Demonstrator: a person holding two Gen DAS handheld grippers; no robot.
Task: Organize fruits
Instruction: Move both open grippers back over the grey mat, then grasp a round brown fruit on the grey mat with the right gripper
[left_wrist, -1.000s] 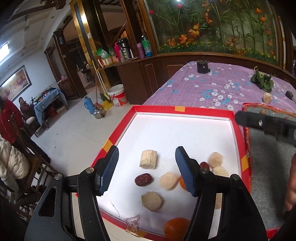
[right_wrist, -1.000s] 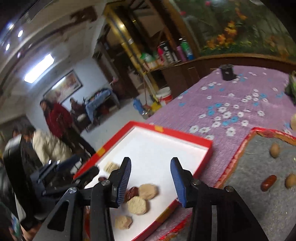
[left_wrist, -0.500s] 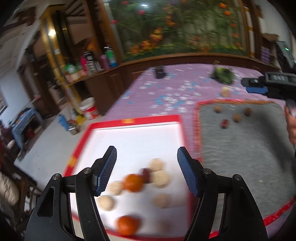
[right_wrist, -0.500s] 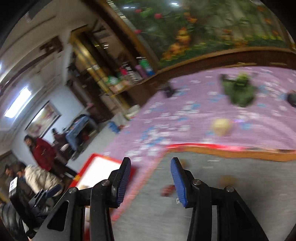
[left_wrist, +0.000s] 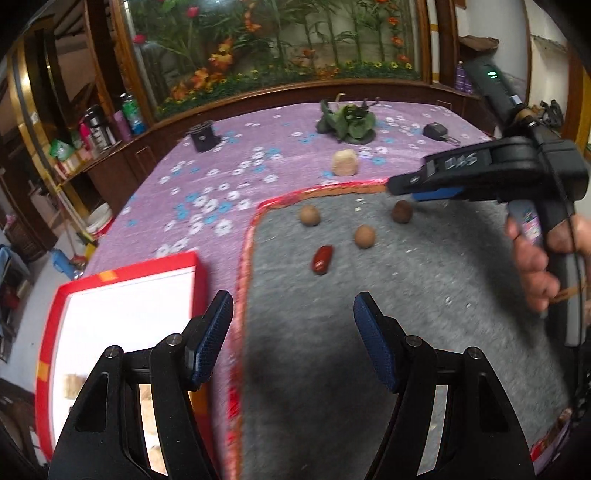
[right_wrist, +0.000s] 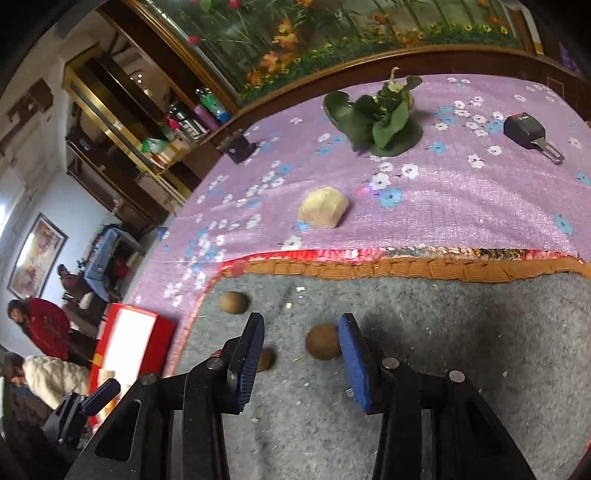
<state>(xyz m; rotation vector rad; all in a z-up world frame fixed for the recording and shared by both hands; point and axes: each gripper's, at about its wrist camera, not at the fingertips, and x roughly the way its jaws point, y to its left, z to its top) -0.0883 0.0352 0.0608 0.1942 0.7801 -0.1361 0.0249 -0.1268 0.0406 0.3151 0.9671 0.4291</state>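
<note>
right gripper (right_wrist: 301, 354): spread, pinching nothing, brown round fruit (right_wrist: 322, 341) on grey mat (right_wrist: 461, 332) between fingers, beside right pad | left gripper (left_wrist: 293, 334): spread wide, empty, above mat edge | red date (left_wrist: 322, 259): on mat

The red box (left_wrist: 122, 273) runs off the near left, its white floor largely behind the left tool (left_wrist: 291, 332); the pale lumps (left_wrist: 72, 380) inside peek between the arms, too smeared to name. The grey mat's (left_wrist: 369, 295) near red edge is a blur. On the right, the hand (left_wrist: 535, 258) is cut by the frame. From the right tool's (right_wrist: 301, 356) side, one brown fruit (right_wrist: 266, 360) sits half hidden behind the left finger (right_wrist: 249, 354), and another round one (right_wrist: 321, 341) has its right side covered by the right finger (right_wrist: 352, 358). Far left, the seated people (right_wrist: 44, 325) are small and soft.
</note>
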